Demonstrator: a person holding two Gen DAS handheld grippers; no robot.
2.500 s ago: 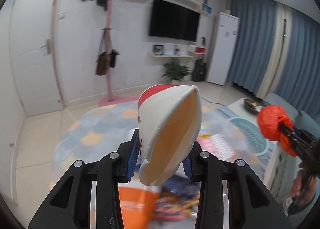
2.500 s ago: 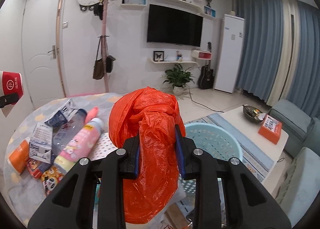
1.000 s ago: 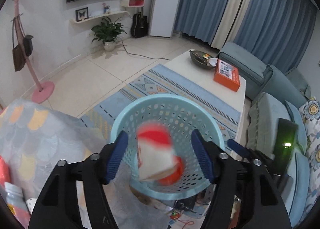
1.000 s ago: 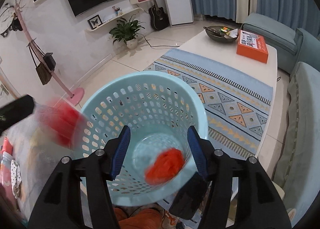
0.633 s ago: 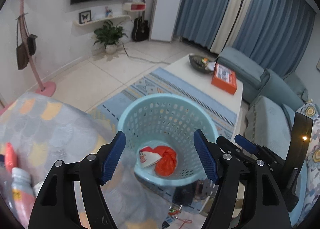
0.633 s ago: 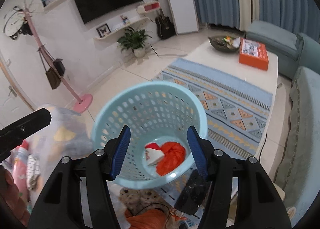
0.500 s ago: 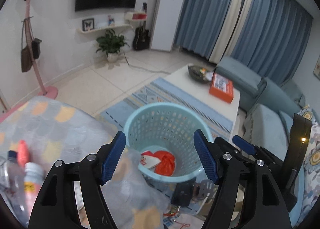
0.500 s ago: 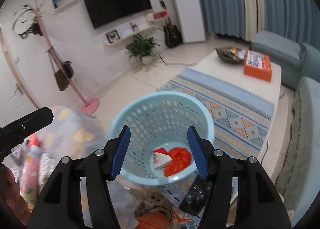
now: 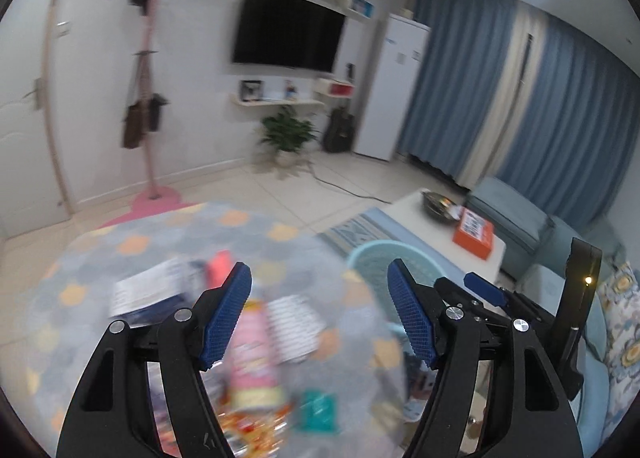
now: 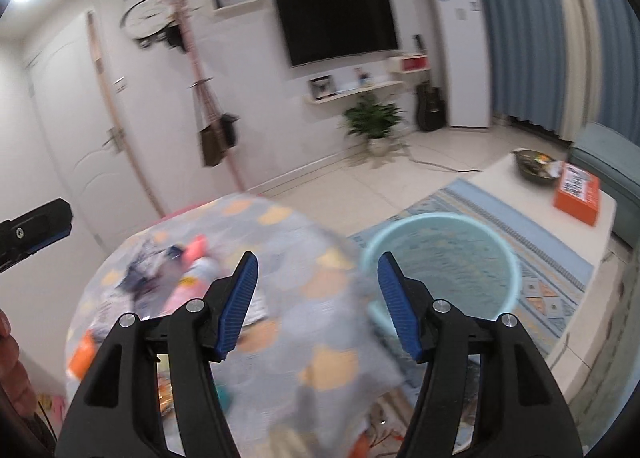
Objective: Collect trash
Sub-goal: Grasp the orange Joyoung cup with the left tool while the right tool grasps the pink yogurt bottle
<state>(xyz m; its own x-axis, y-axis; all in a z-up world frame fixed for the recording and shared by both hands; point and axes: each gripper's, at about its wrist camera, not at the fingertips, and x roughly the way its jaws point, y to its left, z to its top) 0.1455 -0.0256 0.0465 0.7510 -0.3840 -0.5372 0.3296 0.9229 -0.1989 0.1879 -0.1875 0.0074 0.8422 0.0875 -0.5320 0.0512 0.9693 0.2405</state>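
Both views are motion-blurred. My left gripper [image 9: 320, 318] is open and empty above the round table [image 9: 100, 258], over a pink bottle [image 9: 254, 362] and other trash: a white packet [image 9: 144, 290], a striped sheet [image 9: 292, 326], a teal wrapper [image 9: 318, 412]. My right gripper [image 10: 316, 306] is open and empty, between the table [image 10: 320, 278] and the light blue basket [image 10: 440, 262]. The basket's rim also shows in the left wrist view [image 9: 380, 252]. The pink bottle [image 10: 188, 282] lies left of the right gripper. The basket's contents are hidden.
A white coffee table [image 10: 560, 210] with an orange box [image 10: 576, 194] and a dark bowl [image 10: 532, 164] stands right of the basket on a patterned rug [image 10: 540, 258]. A blue sofa [image 9: 520, 214] is far right. A pink coat stand [image 9: 150, 118] stands behind the table.
Both grippers dropped their loads, the paper cup and the orange bag, into the basket, then swung up and left from the basket toward the table. Both stay open.
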